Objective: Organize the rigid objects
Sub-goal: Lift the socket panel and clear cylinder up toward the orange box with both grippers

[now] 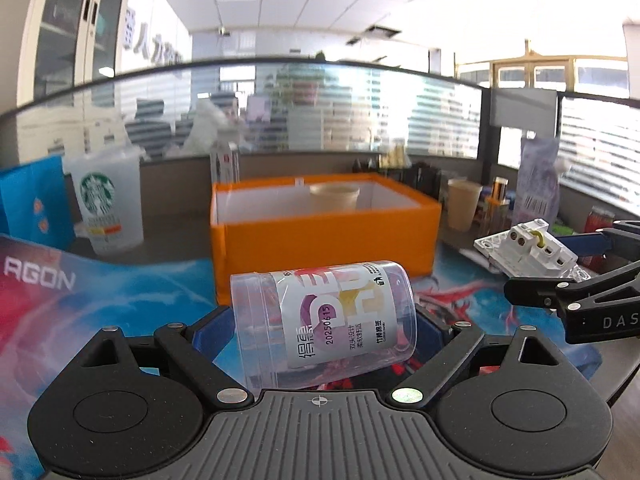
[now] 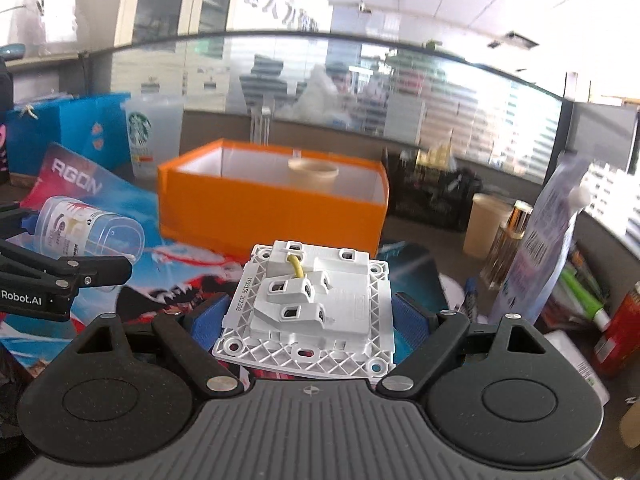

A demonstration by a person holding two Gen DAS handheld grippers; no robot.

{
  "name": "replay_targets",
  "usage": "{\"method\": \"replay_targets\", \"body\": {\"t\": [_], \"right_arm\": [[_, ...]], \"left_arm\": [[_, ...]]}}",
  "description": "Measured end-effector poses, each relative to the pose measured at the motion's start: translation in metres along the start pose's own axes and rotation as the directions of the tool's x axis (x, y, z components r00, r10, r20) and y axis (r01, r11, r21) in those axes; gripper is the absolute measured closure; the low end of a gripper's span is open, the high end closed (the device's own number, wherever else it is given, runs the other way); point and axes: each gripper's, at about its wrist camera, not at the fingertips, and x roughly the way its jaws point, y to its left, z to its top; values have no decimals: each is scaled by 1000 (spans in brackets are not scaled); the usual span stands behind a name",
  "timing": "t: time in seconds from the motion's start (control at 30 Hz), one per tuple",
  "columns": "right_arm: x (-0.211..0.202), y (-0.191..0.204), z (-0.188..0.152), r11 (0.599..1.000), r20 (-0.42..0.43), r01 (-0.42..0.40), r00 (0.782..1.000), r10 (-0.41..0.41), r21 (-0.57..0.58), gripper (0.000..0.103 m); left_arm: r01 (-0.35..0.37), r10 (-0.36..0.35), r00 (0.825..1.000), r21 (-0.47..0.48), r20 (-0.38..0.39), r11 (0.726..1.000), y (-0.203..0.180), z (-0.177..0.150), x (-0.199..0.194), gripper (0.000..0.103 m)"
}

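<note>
While I watch both wrist feeds, the biggest thing ahead is the orange box (image 1: 324, 236), open-topped with white inner walls, standing on the printed mat (image 1: 132, 292). A beige ring (image 2: 313, 169) sits inside it near the far wall. Left of the box stands a frosted cup (image 1: 106, 204) with a green logo, next to a blue bag (image 1: 34, 208). To the right, off the mat, is a tan cup (image 2: 486, 224).

My left gripper (image 1: 325, 334) has its blue pads pressed on the two ends of a clear jar (image 1: 324, 320), held sideways and slightly tilted, just in front of the box. My right gripper (image 2: 310, 316) is clamped on a white socket (image 2: 308, 304), back side up, a short yellow wire (image 2: 296, 269) looping between terminals; its pads (image 2: 412, 320) press both side edges. It too sits near the box's front wall.
</note>
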Motion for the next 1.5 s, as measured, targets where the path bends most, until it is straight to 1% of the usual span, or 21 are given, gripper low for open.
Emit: {"method": "replay_targets", "body": {"t": [0.17, 0.27, 0.5, 0.8, 1.13, 1.3, 1.5], "right_arm": [[-18, 1, 15, 1000, 56, 11, 998, -11, -5, 18], [-22, 1, 25, 1000, 82, 15, 997, -14, -4, 18], [-18, -2, 47, 1000, 125, 18, 992, -18, 5, 18], [-10, -11, 77, 1000, 175, 26, 984, -26, 0, 18], [13, -19, 109, 1000, 199, 18, 980, -16, -6, 18], [30, -27, 117, 1000, 190, 8, 982, -8, 5, 18], [55, -36, 123, 1000, 167, 2, 986, -6, 24, 18]], "left_arm": [[-2, 1, 999, 13, 49, 1000, 0, 14, -12, 11], [-6, 5, 998, 20, 67, 1000, 1, 24, -12, 11], [-30, 27, 994, 22, 108, 999, 7, 48, -7, 11], [-54, 51, 985, 14, 167, 998, 15, 78, -1, 11], [-69, 65, 983, 13, 174, 998, 18, 104, 28, 11], [-76, 72, 983, 17, 169, 997, 19, 115, 45, 10], [-77, 75, 986, 8, 146, 997, 23, 123, 68, 10]]}}
